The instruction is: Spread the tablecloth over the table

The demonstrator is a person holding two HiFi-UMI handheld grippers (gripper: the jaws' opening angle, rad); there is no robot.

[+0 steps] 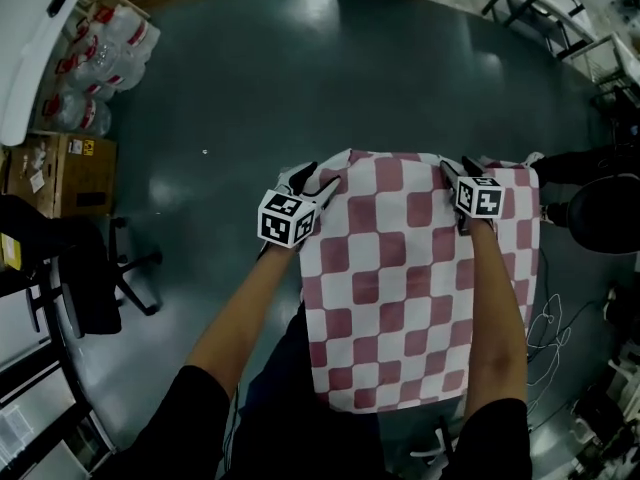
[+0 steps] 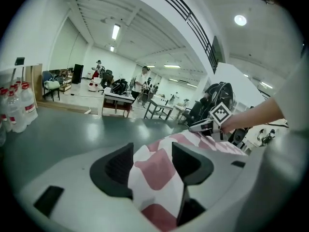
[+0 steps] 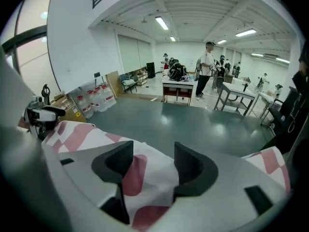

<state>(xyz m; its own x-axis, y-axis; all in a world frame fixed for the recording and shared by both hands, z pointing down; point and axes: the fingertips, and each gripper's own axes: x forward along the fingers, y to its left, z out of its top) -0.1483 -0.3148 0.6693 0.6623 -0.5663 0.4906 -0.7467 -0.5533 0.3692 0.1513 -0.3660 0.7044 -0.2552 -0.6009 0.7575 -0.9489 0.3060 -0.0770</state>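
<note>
Over dark floor [image 1: 250, 98], left tongs [image 2: 152, 153] and right tongs [image 3: 152, 151] gape around the tablecloth [image 1: 400, 288], seemingly unpinched, its support hidden.

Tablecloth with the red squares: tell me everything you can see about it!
The tablecloth is thin, soft-looking cloth with dark red and white squares. It lies spread out nearly flat, a little wrinkled, hiding whatever is under it. Dark green floor shows around it. Its far edge sits between the open jaws of the left hand-held gripper and the right hand-held gripper; neither pinches it.
</note>
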